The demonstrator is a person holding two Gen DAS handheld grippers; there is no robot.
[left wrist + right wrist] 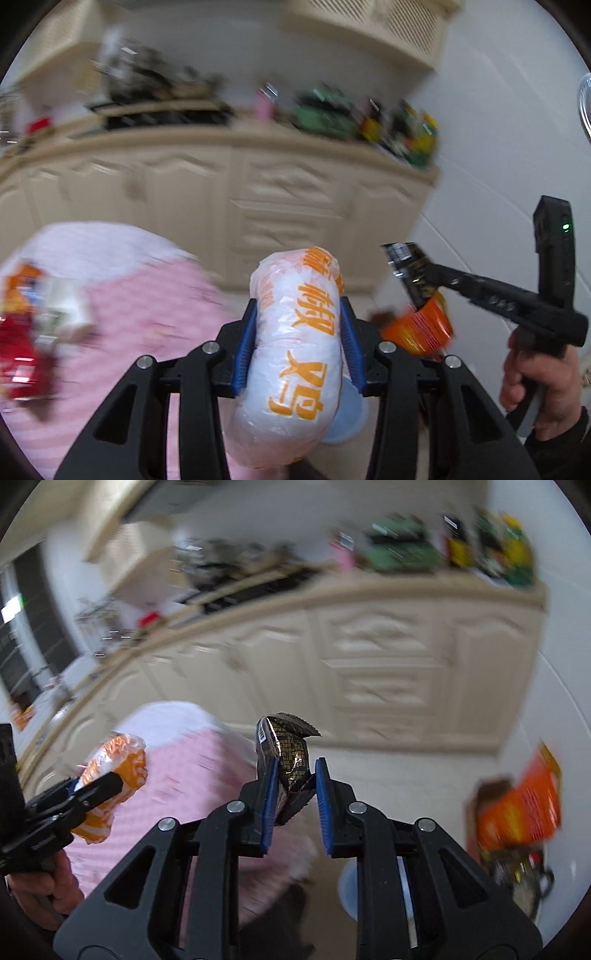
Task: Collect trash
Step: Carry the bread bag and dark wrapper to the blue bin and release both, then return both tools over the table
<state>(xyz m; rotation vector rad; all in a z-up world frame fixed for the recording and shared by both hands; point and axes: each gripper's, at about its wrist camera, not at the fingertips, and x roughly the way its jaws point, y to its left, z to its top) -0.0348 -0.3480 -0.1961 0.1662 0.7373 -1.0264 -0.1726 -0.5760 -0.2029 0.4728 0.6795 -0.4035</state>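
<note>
Two handheld grippers are mid-carry, each with a piece of trash. At far left, a round bench point(122, 295) under a pink striped cloth bears more blurred litter: a red packet point(18, 354) and a white carton point(66, 314). Right of it, the left gripper point(297, 347) has its jaws partly closed on a puffy white plastic bag point(295, 354) printed with orange characters. Further right, the right gripper point(295, 801) has its jaws set narrow, pinching a crumpled dark foil wrapper point(286, 753). A hand point(539, 384) grips its handle. At far right, on the pale floor point(388, 775), an orange packet point(521, 812) lies over a dark heap that may be a bin; I cannot tell. The step looks like transport, and the next move likely calls for reaching a bin and letting go. Behind runs a cream cabinet point(258, 192) with a cluttered top.
</note>
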